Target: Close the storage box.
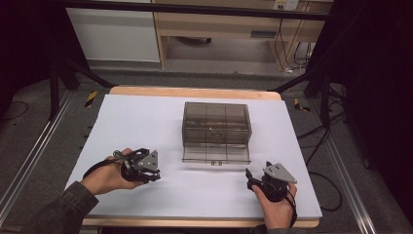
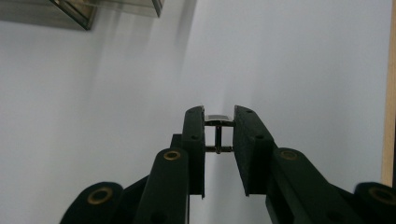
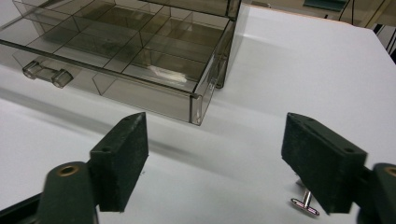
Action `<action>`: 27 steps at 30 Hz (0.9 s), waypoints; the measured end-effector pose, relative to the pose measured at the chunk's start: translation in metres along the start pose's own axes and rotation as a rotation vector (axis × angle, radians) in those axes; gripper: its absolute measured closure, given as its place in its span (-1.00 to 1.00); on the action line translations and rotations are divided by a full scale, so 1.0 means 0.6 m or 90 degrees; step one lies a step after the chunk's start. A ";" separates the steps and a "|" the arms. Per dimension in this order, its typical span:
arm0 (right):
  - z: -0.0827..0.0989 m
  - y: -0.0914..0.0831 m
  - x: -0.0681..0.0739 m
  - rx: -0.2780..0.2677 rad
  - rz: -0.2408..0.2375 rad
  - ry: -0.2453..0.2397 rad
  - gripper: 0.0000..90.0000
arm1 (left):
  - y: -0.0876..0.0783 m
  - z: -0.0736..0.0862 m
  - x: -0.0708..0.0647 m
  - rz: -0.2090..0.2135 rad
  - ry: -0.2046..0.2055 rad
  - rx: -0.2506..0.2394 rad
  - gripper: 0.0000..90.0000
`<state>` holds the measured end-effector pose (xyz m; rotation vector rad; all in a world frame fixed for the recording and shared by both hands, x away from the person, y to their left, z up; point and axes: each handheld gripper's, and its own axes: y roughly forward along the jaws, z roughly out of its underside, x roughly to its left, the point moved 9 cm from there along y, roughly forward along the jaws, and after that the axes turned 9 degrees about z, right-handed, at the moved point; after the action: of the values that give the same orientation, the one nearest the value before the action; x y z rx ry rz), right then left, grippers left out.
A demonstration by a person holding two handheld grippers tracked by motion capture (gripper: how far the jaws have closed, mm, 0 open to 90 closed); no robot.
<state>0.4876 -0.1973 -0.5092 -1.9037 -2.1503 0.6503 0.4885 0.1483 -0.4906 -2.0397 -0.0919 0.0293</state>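
The left claw (image 2: 219,135) is closed on a small metal cufflink (image 2: 218,133), its pads pinching the piece at the jaw tips above the white table (image 2: 93,116). In the high view this claw (image 1: 157,171) sits near the table's front left corner, in the person's left hand (image 1: 104,178). The right claw (image 3: 215,158) stands wide with nothing between its pads; a 2nd cufflink (image 3: 306,204) (a short post between 2 flat ends) lies on the table just beside its right jaw, near the front right corner. A smoky clear drawer box (image 1: 216,124) rests at the table's middle, its divided drawer (image 3: 140,60) pulled out toward the front edge.
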 end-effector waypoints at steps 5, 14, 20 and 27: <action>0.000 0.002 -0.001 0.001 -0.002 0.009 -0.66 | -0.005 -0.020 0.012 -0.005 0.000 -0.010 0.66; 0.001 0.005 -0.002 0.007 0.000 0.011 -0.69 | -0.024 -0.064 0.032 -0.019 0.004 -0.044 0.66; 0.002 0.006 -0.002 0.009 0.005 0.013 -0.72 | -0.030 -0.092 0.041 -0.042 0.010 -0.061 0.66; 0.004 0.008 -0.005 0.016 0.011 0.021 -0.74 | -0.036 -0.117 0.048 -0.037 0.018 -0.078 0.66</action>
<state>0.4915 -0.2005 -0.5130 -1.9081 -2.0994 0.6410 0.5204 0.0978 -0.4387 -2.1584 -0.1388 -0.0422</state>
